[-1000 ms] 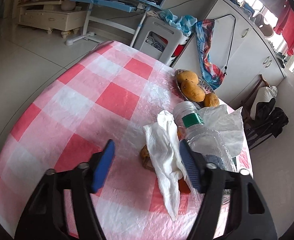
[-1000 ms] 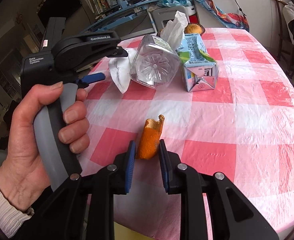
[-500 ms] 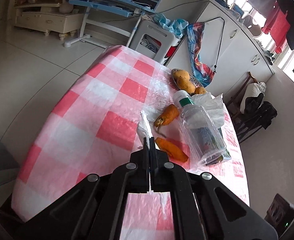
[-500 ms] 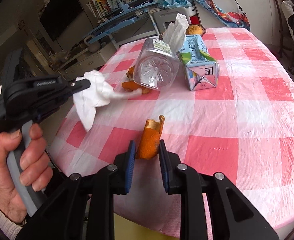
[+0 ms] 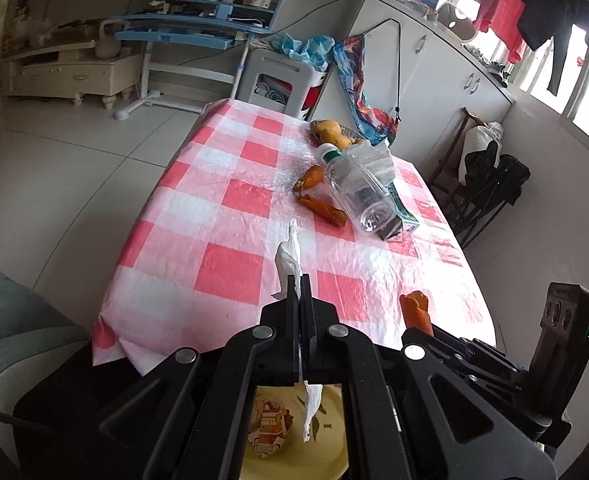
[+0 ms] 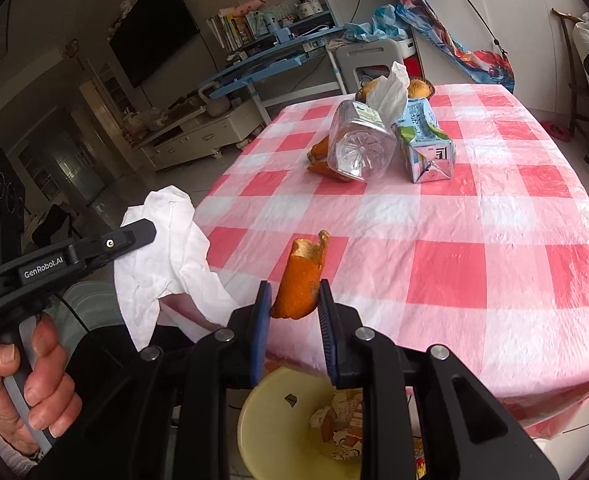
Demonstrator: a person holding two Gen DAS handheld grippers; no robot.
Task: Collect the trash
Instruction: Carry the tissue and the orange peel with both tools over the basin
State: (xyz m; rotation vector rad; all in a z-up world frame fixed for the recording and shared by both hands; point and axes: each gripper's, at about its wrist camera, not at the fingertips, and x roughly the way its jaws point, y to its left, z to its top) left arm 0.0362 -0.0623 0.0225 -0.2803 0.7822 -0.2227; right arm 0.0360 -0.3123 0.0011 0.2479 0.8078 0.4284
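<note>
Since a second ago you have pulled your left claw (image 5: 299, 280) back off the counter (image 5: 230, 216), and its jaws, which were spread around the white tissue (image 6: 166, 256), are now pressed together and pinching it — the tissue is hanging in the air past the counter's near edge. Your right claw (image 6: 294, 300) is gripping an orange peel (image 6: 302, 276) upright between its blue pads, as before, and it is now lifted clear of the red-and-white checked cloth. Both claws are hovering above a yellow bin (image 6: 270, 432) on the floor just below the counter edge, with some scraps already lying inside. Your left hand (image 6: 26, 376) is wrapping around the grey handle in the right wrist view. Farther back on the counter, a clear plastic bottle (image 5: 354, 188) is lying on its side, touching a drink carton (image 6: 426, 148), with two more orange peels (image 5: 322, 208) just beside the bottle — and another tissue (image 6: 390, 92) is sticking up behind them, near a bowl of fruit (image 5: 330, 132).
</note>
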